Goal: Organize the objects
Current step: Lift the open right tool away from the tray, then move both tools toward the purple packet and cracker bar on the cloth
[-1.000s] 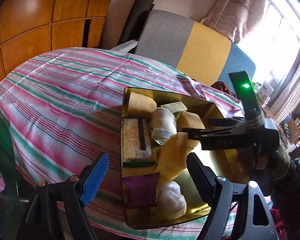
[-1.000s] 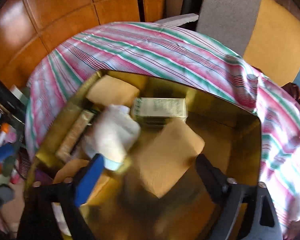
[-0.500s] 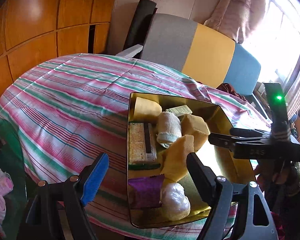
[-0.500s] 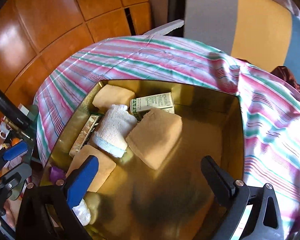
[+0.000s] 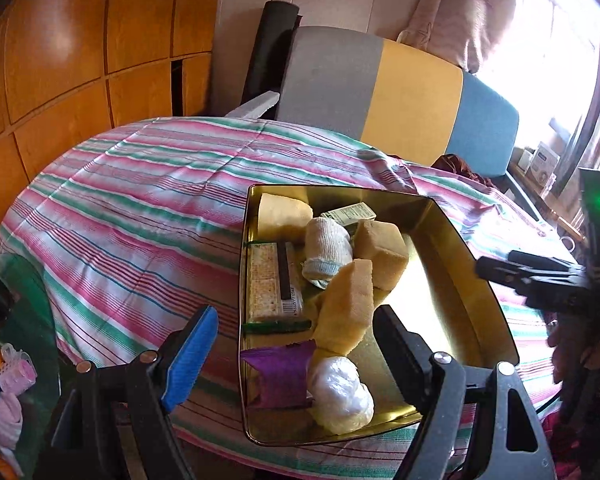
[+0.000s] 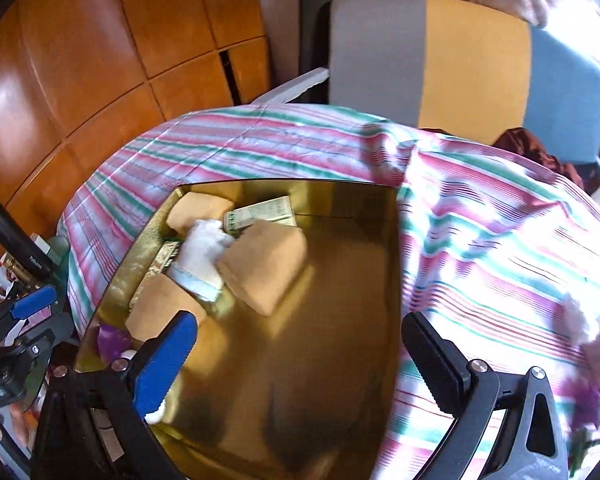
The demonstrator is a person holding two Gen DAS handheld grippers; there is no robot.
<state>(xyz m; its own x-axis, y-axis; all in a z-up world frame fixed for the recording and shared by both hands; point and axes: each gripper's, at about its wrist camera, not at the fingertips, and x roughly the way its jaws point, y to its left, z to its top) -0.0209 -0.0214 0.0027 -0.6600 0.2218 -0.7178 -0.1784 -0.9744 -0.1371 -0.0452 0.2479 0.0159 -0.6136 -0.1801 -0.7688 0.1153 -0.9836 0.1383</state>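
A gold tray (image 5: 440, 280) sits on the striped tablecloth (image 5: 140, 208). In it lie a tan sponge (image 5: 382, 252), a white rolled cloth (image 5: 326, 248), a yellow sponge (image 5: 346, 304), a cracker packet (image 5: 266, 284), a green box (image 5: 350, 213), a purple pouch (image 5: 282, 376) and a white wrapped ball (image 5: 340, 394). My left gripper (image 5: 296, 356) hangs open over the tray's near edge, holding nothing. My right gripper (image 6: 300, 364) is open and empty above the tray (image 6: 340, 240), short of the tan sponge (image 6: 264, 268) and white roll (image 6: 202, 252). In the left wrist view it shows as the right gripper (image 5: 540, 276) beside the tray's right rim.
A grey, yellow and blue chair (image 5: 380, 88) stands behind the table. Wooden panels (image 5: 80, 60) line the left wall. A low side table (image 5: 4, 360) with small items is at the left. The cloth bunches up right of the tray (image 6: 500, 240).
My right gripper has drawn back from over the tray's contents toward its right rim and risen. The tan sponge stays in the tray. My left gripper has shifted only slightly.
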